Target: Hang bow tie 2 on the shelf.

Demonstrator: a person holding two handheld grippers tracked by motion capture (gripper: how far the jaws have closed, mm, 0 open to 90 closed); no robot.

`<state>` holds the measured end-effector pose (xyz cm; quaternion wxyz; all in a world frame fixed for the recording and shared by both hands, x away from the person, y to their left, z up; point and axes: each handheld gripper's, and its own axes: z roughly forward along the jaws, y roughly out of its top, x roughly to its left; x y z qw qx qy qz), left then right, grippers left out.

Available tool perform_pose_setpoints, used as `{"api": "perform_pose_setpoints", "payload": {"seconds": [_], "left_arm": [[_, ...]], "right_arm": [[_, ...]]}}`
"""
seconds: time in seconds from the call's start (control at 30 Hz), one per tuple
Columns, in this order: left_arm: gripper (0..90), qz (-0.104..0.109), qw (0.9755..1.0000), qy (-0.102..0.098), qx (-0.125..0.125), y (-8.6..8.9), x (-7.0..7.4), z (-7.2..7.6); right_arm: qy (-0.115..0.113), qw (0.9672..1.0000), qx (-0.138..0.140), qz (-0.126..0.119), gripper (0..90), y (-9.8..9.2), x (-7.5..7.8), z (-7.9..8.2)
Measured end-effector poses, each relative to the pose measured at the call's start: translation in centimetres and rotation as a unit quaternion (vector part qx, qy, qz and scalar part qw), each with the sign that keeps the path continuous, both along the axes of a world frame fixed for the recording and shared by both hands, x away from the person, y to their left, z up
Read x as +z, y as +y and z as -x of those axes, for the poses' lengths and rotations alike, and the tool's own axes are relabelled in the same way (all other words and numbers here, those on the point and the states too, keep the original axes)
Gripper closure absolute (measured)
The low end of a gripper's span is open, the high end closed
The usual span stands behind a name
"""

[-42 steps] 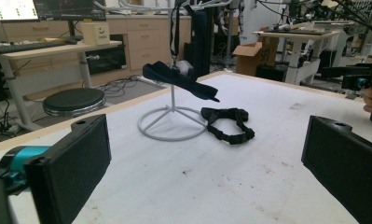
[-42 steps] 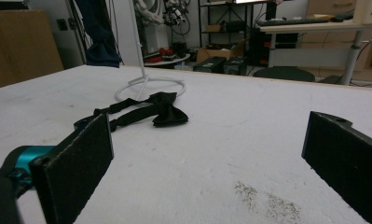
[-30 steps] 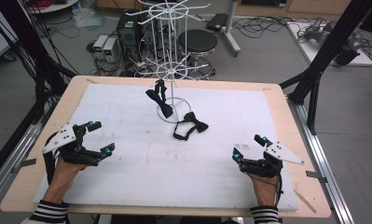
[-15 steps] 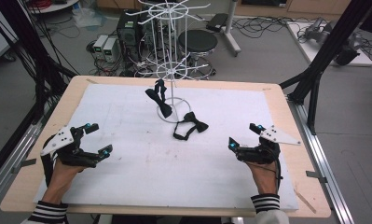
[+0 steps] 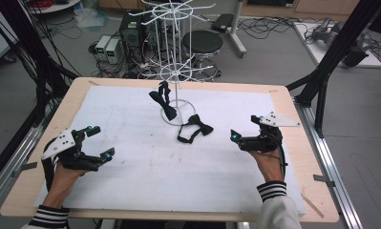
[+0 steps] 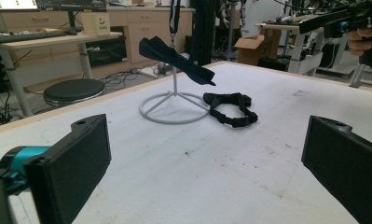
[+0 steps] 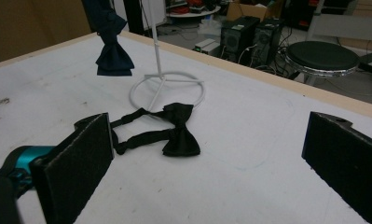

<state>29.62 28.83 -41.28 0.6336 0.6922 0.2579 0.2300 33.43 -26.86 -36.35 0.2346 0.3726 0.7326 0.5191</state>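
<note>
Two bow ties: one hanging off the rack, one flat beside its base, strap toward left gripper; both grippers released, right nearest.

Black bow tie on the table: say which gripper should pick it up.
Right. The right gripper, jaws open, is nearer the black bow tie and faces it directly. The left gripper sits farther off across the mat.

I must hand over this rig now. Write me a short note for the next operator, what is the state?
Left gripper: open, holding nothing, at the table's left.
Right gripper: open, holding nothing, pointed at the black bow tie.
That bow tie lies flat on the white mat beside the rack's ring base.
Done: a dark bow tie already hangs on the white wire rack.
Left: probably grasp the lying tie and hang it.
</note>
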Motion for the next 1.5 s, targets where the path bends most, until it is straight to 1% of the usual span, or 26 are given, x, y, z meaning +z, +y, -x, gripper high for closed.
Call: {"api": "perform_pose_setpoints", "payload": {"seconds": [0.07,0.27,0.33,0.47,0.6,0.67,0.73,0.8,0.9,0.97,1.03,1.17,1.23,1.27,1.3,1.33,1.37,1.4,1.47,1.5], "left_arm": [[1.7,-0.001,1.0000,0.000,0.000,0.0,0.0,0.0],[1.7,-0.002,1.0000,0.001,0.001,-0.2,-0.1,0.0],[1.8,-0.009,1.0000,0.001,0.001,-0.2,-0.1,-0.1],[1.7,-0.012,0.9999,0.002,-0.001,-0.5,-0.2,-0.1],[1.7,-0.014,0.9999,0.002,0.000,-0.4,-0.2,-0.1],[1.7,-0.013,0.9999,0.003,0.001,-0.4,-0.2,-0.1],[1.8,-0.013,0.9999,0.003,0.000,-0.4,-0.3,-0.1],[1.7,-0.011,0.9999,0.003,0.000,-0.4,-0.3,-0.1],[1.7,-0.010,0.9999,0.003,0.000,-0.3,-0.2,-0.2],[1.7,-0.007,1.0000,0.003,0.001,-0.2,-0.3,-0.2],[1.7,-0.006,1.0000,0.002,0.001,-0.2,-0.3,-0.2],[1.7,-0.004,1.0000,0.001,0.001,-0.1,-0.3,-0.2],[1.7,-0.003,1.0000,0.001,0.001,-0.1,-0.3,-0.2],[1.7,-0.003,1.0000,0.001,0.001,-0.1,-0.3,-0.2],[1.7,-0.003,1.0000,0.001,0.001,-0.1,-0.3,-0.2],[1.7,-0.004,1.0000,0.001,0.001,-0.1,-0.3,-0.2],[1.7,-0.004,1.0000,0.001,0.001,-0.1,-0.4,-0.2],[1.7,-0.005,1.0000,0.001,0.000,-0.1,-0.4,-0.3],[1.7,-0.003,1.0000,0.002,0.000,-0.1,-0.4,-0.3],[1.7,-0.003,1.0000,0.003,0.000,0.0,-0.4,-0.3]], "right_arm": [[0.001,1.0000,0.003,0.004,1.1,0.1,0.3,-0.4],[0.023,0.9993,0.010,0.027,1.1,0.7,1.0,-1.8],[0.022,0.9992,0.012,0.031,1.2,0.9,1.2,-2.2],[0.038,0.9980,0.019,0.046,1.2,1.3,1.6,-3.2],[0.048,0.9974,0.023,0.050,1.1,1.7,1.8,-4.0],[0.052,0.9965,0.028,0.059,1.2,1.9,1.9,-4.4],[0.062,0.9951,0.030,0.070,1.2,2.2,2.0,-4.7],[0.064,0.9942,0.038,0.078,1.2,2.5,2.2,-5.1],[0.074,0.9925,0.044,0.087,1.2,3.1,2.2,-5.6],[0.082,0.9909,0.047,0.096,1.2,3.6,2.0,-6.0],[0.092,0.9887,0.055,0.104,1.2,4.2,1.8,-6.5],[0.103,0.9847,0.065,0.125,1.2,5.2,1.5,-7.6],[0.108,0.9835,0.068,0.129,1.2,5.6,1.4,-8.2],[0.115,0.9818,0.069,0.134,1.2,5.8,1.3,-8.4],[0.117,0.9810,0.069,0.138,1.2,6.0,1.3,-8.7],[0.117,0.9807,0.073,0.139,1.2,6.2,1.3,-9.0],[0.114,0.9815,0.074,0.135,1.2,6.3,1.3,-9.2],[0.121,0.9809,0.074,0.133,1.2,6.5,1.3,-9.4],[0.130,0.9781,0.075,0.144,1.2,7.0,1.2,-9.9],[0.131,0.9773,0.077,0.148,1.2,7.1,1.1,-10.1]]}}
